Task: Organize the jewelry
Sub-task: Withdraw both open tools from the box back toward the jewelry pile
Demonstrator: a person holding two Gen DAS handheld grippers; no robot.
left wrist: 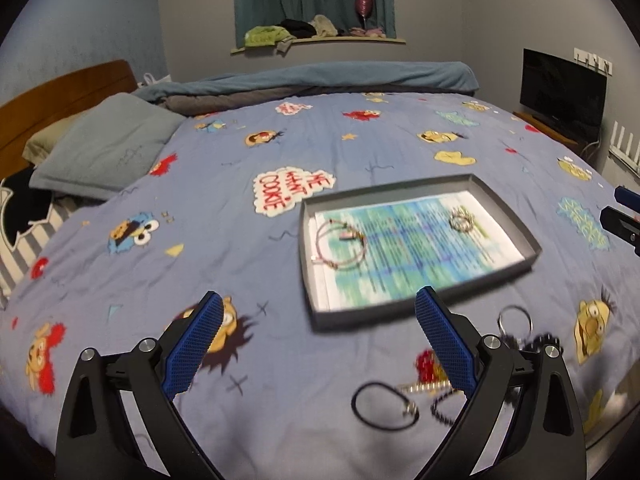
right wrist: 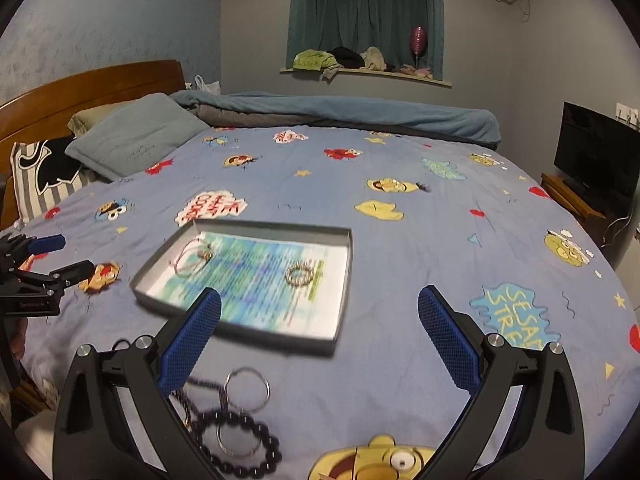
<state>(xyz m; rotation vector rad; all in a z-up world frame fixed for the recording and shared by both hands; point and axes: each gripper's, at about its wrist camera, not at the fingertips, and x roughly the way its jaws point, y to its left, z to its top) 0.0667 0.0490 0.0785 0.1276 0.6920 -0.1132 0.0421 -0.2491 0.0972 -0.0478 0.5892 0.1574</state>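
A shallow grey tray (left wrist: 516, 216) (right wrist: 344, 280) lined with printed paper lies on the bedspread. In it rest thin wire bracelets (left wrist: 340, 246) (right wrist: 192, 258) and a beaded ring-shaped bracelet (left wrist: 462, 222) (right wrist: 300, 274). Near the bed's front edge lie a black cord loop (left wrist: 380, 402), a gold chain (left wrist: 420, 388), silver hoops (left wrist: 515, 318) (right wrist: 246, 390) and a black bead bracelet (right wrist: 240, 440). My left gripper (left wrist: 320, 340) hangs open and empty, short of the tray. My right gripper (right wrist: 320, 336) is open and empty too, over the tray's near edge. Each gripper shows at the other view's edge (left wrist: 624, 216) (right wrist: 52, 258).
The bed carries a blue cartoon-print cover (left wrist: 360, 148), with pillows (left wrist: 108, 148) and a wooden headboard (right wrist: 88, 88) at the left. A folded blanket (right wrist: 340, 114) lies along the far side. A dark screen on a stand (right wrist: 596, 160) is at the right.
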